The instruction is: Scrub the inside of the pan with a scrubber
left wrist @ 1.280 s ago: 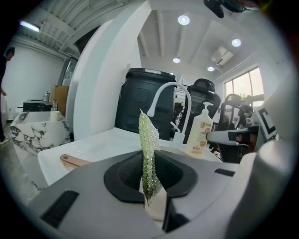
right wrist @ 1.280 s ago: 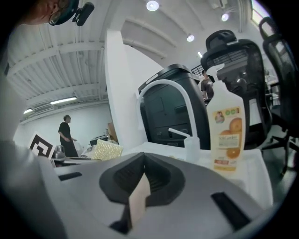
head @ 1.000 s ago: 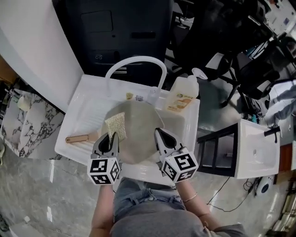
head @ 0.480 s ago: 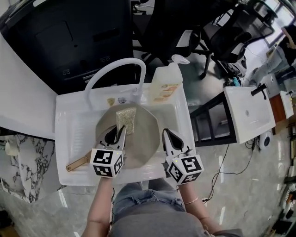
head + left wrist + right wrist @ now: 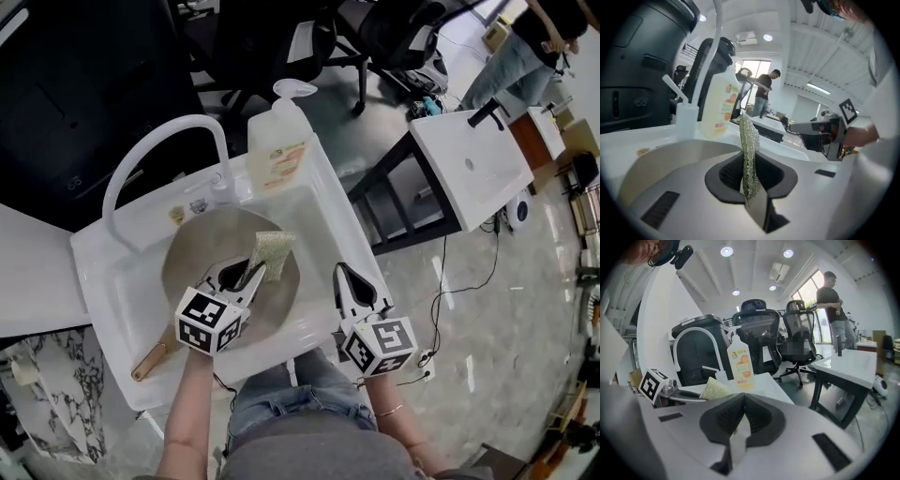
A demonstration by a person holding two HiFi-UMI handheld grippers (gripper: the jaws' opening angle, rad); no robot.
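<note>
A round grey pan (image 5: pixel 199 248) with a wooden handle (image 5: pixel 155 352) lies in the white sink (image 5: pixel 103 281). My left gripper (image 5: pixel 251 274) hangs over the pan's right half, shut on a yellow-green scrubber (image 5: pixel 272 249) that sticks out past its tips. In the left gripper view the scrubber (image 5: pixel 749 140) stands on edge between the jaws of that gripper (image 5: pixel 748 161). My right gripper (image 5: pixel 342 277) is shut with nothing in it, by the sink's right rim, apart from the pan. From the right gripper view, this gripper (image 5: pixel 742 404) sees the scrubber (image 5: pixel 714 389) to its left.
A white arched faucet (image 5: pixel 155 150) and a soap pump bottle (image 5: pixel 279 150) stand at the sink's far edge. To the right, across a gap of floor, is a second white basin on a dark frame (image 5: pixel 469 155). Office chairs (image 5: pixel 759 338) and a person (image 5: pixel 511 47) are behind.
The head view has swung round. My left gripper has carried the scrubber from the pan's left rim across to its right half. The right gripper stays by the sink's right rim.
</note>
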